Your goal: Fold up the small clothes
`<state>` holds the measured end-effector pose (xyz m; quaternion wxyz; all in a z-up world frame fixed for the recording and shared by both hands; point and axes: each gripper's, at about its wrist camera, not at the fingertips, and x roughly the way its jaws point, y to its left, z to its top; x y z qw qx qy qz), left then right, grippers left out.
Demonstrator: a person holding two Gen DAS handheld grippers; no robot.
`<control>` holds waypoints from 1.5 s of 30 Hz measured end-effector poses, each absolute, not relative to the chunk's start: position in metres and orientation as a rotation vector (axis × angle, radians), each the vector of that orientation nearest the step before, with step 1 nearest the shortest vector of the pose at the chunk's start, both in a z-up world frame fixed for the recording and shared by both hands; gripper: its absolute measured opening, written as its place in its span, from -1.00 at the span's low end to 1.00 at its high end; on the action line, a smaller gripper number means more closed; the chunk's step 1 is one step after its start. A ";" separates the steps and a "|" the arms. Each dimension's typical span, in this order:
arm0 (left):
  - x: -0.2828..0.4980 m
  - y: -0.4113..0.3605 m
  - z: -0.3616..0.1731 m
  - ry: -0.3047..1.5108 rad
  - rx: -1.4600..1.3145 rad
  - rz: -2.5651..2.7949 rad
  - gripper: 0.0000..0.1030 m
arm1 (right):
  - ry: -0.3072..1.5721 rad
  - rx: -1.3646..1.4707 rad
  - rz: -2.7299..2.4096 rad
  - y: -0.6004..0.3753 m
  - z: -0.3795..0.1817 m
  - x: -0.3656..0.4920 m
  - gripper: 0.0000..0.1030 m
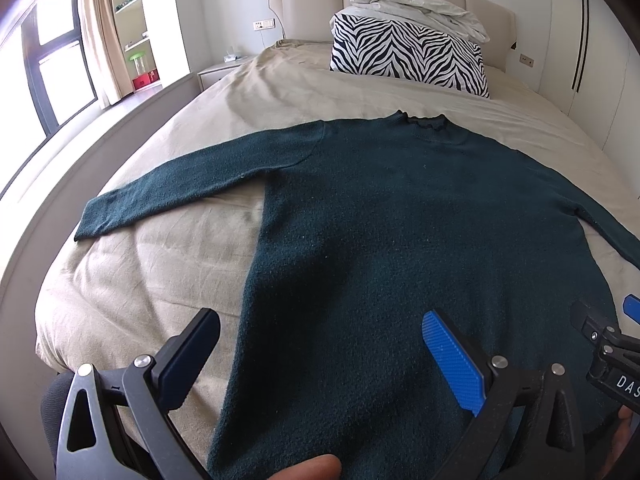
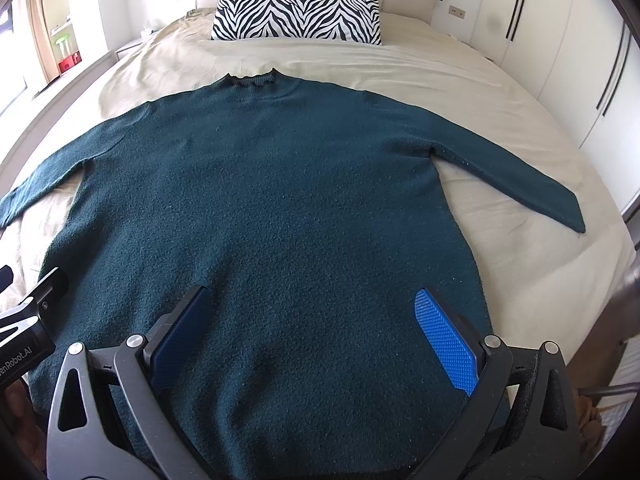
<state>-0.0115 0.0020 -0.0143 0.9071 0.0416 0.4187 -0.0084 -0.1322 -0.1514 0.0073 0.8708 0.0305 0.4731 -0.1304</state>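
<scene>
Ahead of both tongs, a dark green sweater (image 1: 400, 208) is laid flat on the bed (image 1: 160, 272), collar at the far end and hem nearest, so that every edge can be reached before any fold is made. To the far left of the left tongs (image 1: 320, 352), the left sleeve (image 1: 168, 196) is stretched outward over the beige sheet, presumably so it can be taken up and brought across the body. The left tongs are held wide open above the hem's left part, one finger over the bare sheet and the other over the knit; nothing is gripped. Just to their right, the right tongs (image 2: 320, 328) are likewise spread wide and empty, hovering over the middle of the lower body. To the right of these, the right sleeve (image 2: 520, 188) is laid out at a slant toward the bed's edge. Well beyond the collar, a zebra-striped pillow (image 2: 296, 10) is propped at the headboard, clear of the working area. No fold is judged to have been made yet.
</scene>
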 end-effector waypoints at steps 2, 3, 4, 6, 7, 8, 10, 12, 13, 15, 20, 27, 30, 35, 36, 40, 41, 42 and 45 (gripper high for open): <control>-0.015 -0.007 -0.012 0.807 0.159 0.005 1.00 | 0.986 0.077 -0.267 -0.155 0.005 -0.132 1.00; -0.017 -0.012 -0.010 0.770 0.208 0.025 1.00 | 0.980 0.089 -0.259 -0.158 0.005 -0.132 1.00; -0.019 -0.018 -0.008 0.725 0.268 0.059 1.00 | 0.962 0.120 -0.242 -0.165 0.006 -0.132 1.00; -0.023 -0.031 -0.004 0.588 0.429 0.162 1.00 | 0.926 0.183 -0.224 -0.182 0.010 -0.133 1.00; -0.026 -0.038 -0.003 0.512 0.505 0.204 1.00 | 0.899 0.228 -0.215 -0.198 0.013 -0.135 1.00; -0.027 -0.045 -0.001 0.442 0.568 0.238 1.00 | 0.873 0.271 -0.210 -0.215 0.016 -0.136 1.00; -0.027 -0.055 0.003 0.326 0.649 0.281 1.00 | 0.808 0.368 -0.226 -0.258 0.020 -0.140 1.00; -0.021 -0.062 0.012 0.268 0.680 0.282 1.00 | 0.751 0.497 -0.266 -0.316 0.017 -0.145 1.00; -0.018 -0.065 0.017 0.249 0.683 0.275 1.00 | 0.731 0.569 -0.282 -0.344 0.012 -0.148 1.00; -0.009 -0.071 0.028 0.238 0.676 0.224 1.00 | 0.671 0.744 -0.326 -0.410 -0.003 -0.158 1.00; 0.031 -0.087 0.025 0.458 0.558 0.045 1.00 | 0.582 1.078 -0.443 -0.542 -0.052 -0.186 0.96; 0.056 -0.092 -0.004 0.640 0.312 -0.054 1.00 | 0.471 1.253 -0.525 -0.632 -0.080 -0.192 0.76; 0.080 -0.074 -0.014 0.771 0.101 -0.135 0.99 | 0.434 1.289 -0.544 -0.665 -0.088 -0.184 0.55; 0.108 -0.049 -0.035 0.915 -0.136 -0.243 0.62 | 0.425 1.292 -0.610 -0.725 -0.104 -0.173 -0.12; 0.111 -0.046 -0.038 0.931 -0.165 -0.263 0.54 | 0.445 1.273 -0.625 -0.730 -0.105 -0.169 -0.24; 0.124 -0.037 -0.050 0.991 -0.272 -0.332 0.31 | 0.512 1.195 -0.631 -0.731 -0.092 -0.140 -0.78; 0.127 -0.035 -0.051 1.001 -0.300 -0.349 0.31 | 0.531 1.147 -0.621 -0.722 -0.082 -0.124 -0.83; 0.130 -0.034 -0.052 1.007 -0.324 -0.363 0.31 | 0.550 1.085 -0.602 -0.713 -0.070 -0.108 -0.83; 0.140 -0.029 -0.052 1.010 -0.380 -0.395 0.31 | 0.612 0.877 -0.487 -0.665 -0.031 -0.048 -0.84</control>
